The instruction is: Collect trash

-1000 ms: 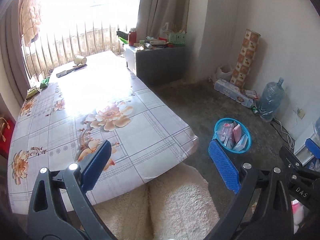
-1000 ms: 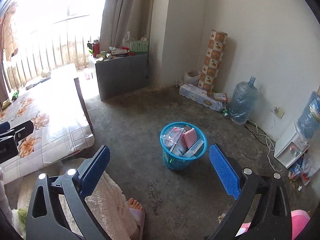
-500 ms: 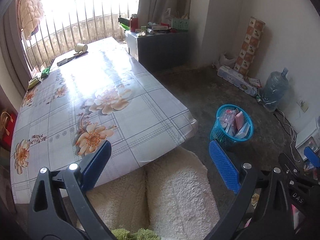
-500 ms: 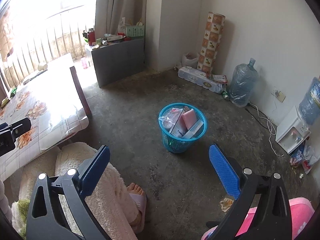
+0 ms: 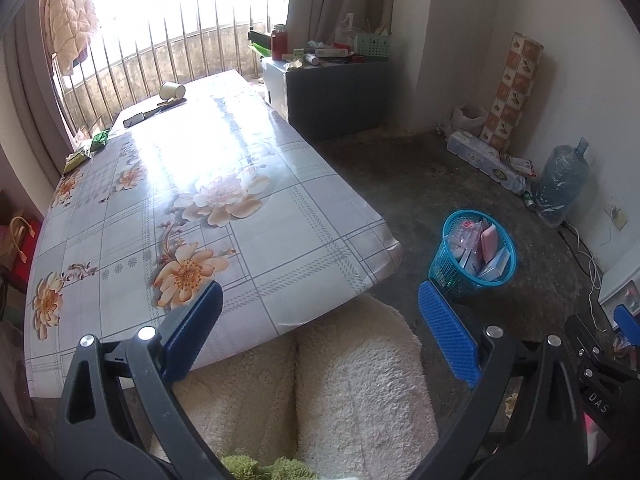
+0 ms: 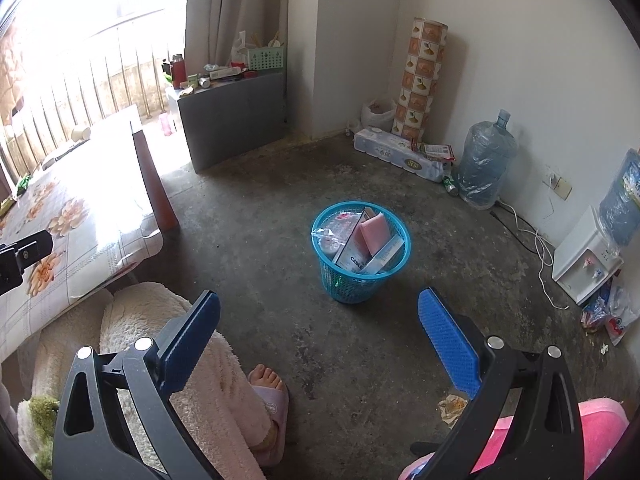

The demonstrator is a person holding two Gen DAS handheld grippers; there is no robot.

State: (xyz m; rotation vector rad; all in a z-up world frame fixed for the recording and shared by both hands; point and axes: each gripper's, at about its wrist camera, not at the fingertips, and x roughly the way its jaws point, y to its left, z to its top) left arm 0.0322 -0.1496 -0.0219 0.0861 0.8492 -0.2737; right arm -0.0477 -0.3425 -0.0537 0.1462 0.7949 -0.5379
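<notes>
A blue mesh waste basket (image 6: 361, 256) stands on the concrete floor, holding a pink pack, boxes and clear plastic; it also shows in the left wrist view as the basket (image 5: 473, 256). My right gripper (image 6: 318, 336) hangs open above the floor, well short of the basket, nothing between its fingers. My left gripper (image 5: 318, 326) is open over the near table edge and a person's lap. Far across the flowered table (image 5: 168, 208) lie a paper cup (image 5: 172, 90), a dark flat item (image 5: 154, 112) and green wrappers (image 5: 86, 152). A crumpled scrap (image 6: 452, 408) lies on the floor by my right finger.
A person's legs in fleecy trousers (image 6: 200, 380) and a slippered foot (image 6: 268, 392) sit below both grippers. A grey cabinet (image 6: 236, 116) with clutter, a patterned roll (image 6: 420, 80), water jugs (image 6: 484, 160), a white dispenser (image 6: 584, 256) and a cable (image 6: 536, 240) line the walls.
Both grippers have drawn back and risen; the basket and table look farther off. More of the person's legs and foot has come into view. Both grippers stayed open.
</notes>
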